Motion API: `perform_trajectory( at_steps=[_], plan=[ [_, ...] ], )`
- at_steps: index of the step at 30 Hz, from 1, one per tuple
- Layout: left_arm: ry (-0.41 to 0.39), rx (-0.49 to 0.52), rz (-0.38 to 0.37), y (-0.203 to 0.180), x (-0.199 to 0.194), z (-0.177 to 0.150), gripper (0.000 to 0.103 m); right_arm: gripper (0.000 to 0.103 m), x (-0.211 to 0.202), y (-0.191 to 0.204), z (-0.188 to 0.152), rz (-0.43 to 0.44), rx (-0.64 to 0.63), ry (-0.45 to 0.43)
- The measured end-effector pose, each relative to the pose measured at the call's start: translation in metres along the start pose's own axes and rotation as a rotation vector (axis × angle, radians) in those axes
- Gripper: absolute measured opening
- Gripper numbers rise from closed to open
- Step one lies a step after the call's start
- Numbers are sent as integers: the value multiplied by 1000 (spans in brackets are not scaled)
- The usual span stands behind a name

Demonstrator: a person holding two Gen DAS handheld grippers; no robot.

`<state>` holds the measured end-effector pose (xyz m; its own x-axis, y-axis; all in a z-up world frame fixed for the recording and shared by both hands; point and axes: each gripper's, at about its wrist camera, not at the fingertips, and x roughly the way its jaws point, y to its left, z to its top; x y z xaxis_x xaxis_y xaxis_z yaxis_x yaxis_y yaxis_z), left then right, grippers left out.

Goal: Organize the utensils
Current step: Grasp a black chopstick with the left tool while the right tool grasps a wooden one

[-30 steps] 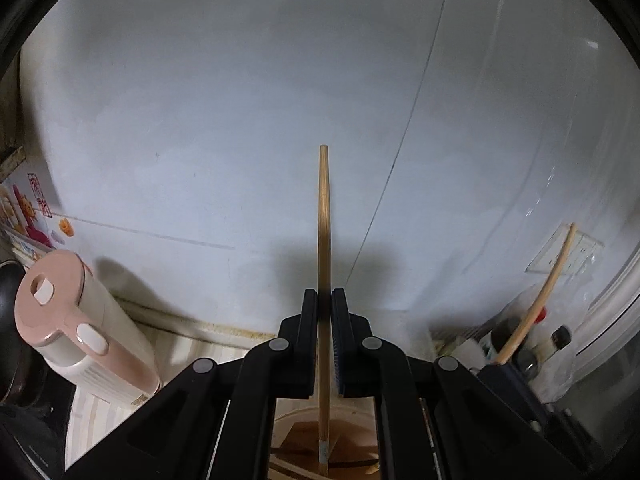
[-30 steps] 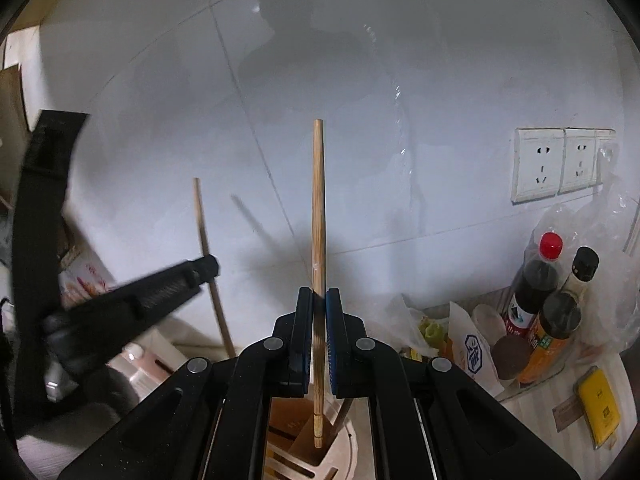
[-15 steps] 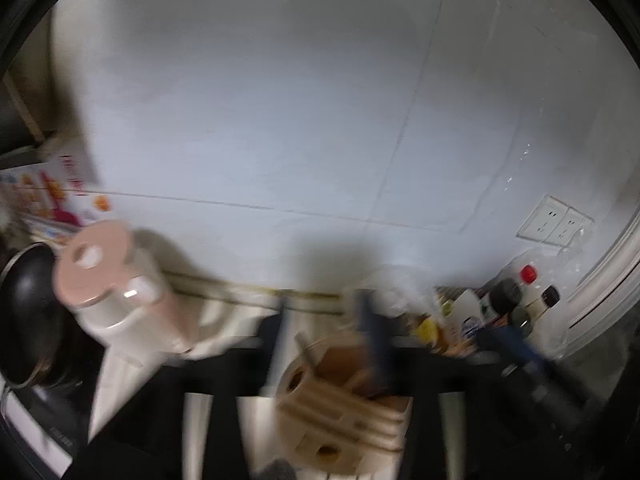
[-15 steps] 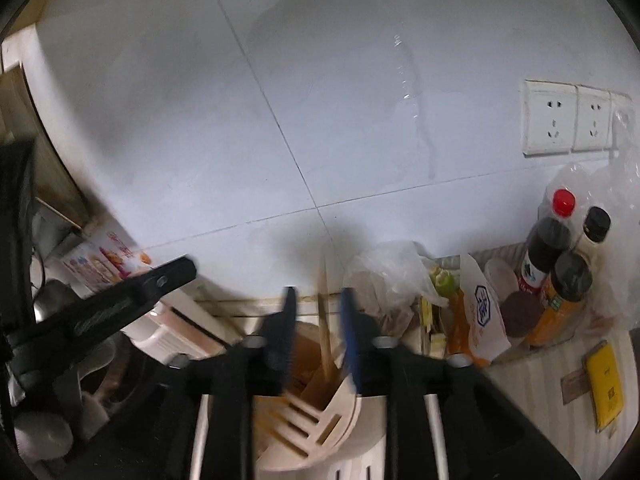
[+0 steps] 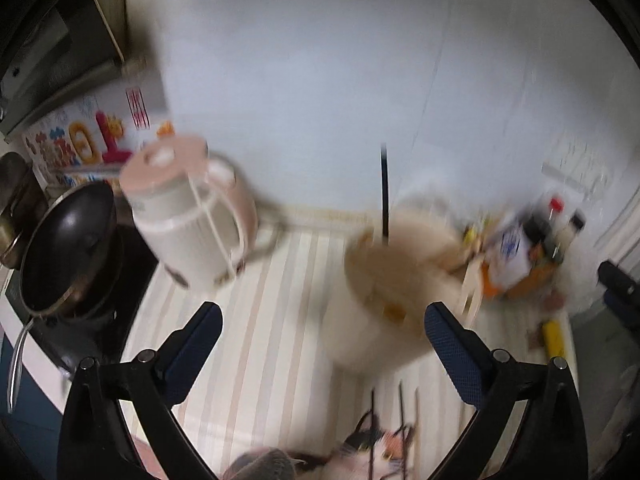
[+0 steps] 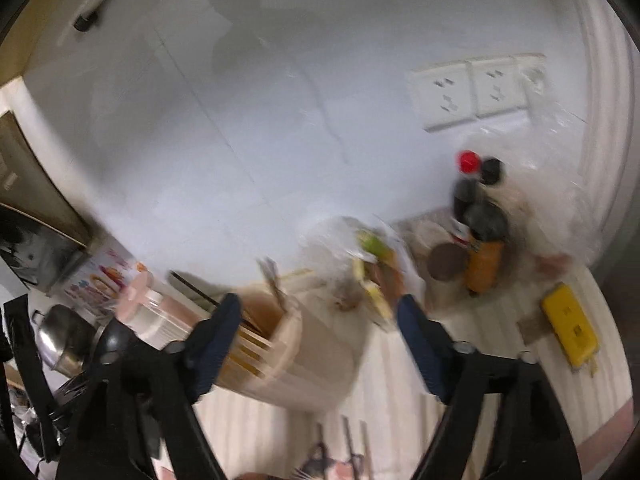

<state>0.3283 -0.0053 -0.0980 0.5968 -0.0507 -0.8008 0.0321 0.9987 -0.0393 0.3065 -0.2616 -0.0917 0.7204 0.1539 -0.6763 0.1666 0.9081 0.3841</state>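
Hovering over the striped counter (image 5: 256, 320), left gripper (image 5: 322, 330) and right gripper (image 6: 320, 326) both spread wide, jaws just opened, nothing between the pads; utensil holder (image 5: 372, 320) sits ahead of both, chopsticks standing in it, a dark stick (image 5: 385, 192) upright; pink kettle (image 5: 188, 216) left of holder, frames blurred

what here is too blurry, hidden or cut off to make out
- Left wrist view: motion blur smears the utensil holder; its contents are unreadable apart from one dark upright stick.
- Left wrist view: thin sticks on the counter run off the bottom edge.
- Right wrist view: the left finger of the right hand-held gripper covers part of the holder's rim; bottle labels are blurred.
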Motion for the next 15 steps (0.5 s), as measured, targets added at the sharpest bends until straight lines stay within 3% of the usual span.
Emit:
perform_trajectory(
  at_steps=[5,6,7,10,11,13,15],
  plan=[
    [139,46,17,-19,41,-55,103,85,19,-39,-42,-118,1,129],
    [179,51,18,-23,52,-68,103,80,25,-49,-52,-126,14,173],
    [235,53,7,-29,66,-83,103,61,36,-61,-66,-147,22,240],
    [353,57,-28,-43,99,-113,99,27,66,-87,-96,-180,40,395],
    [400,62,-42,-48,112,-123,96,25,75,-98,-109,-200,52,440],
    [478,75,-62,-57,133,-138,71,22,91,-113,-128,-216,59,511],
    [542,85,-76,-65,151,-153,63,22,99,-123,-141,-206,79,560]
  ],
)
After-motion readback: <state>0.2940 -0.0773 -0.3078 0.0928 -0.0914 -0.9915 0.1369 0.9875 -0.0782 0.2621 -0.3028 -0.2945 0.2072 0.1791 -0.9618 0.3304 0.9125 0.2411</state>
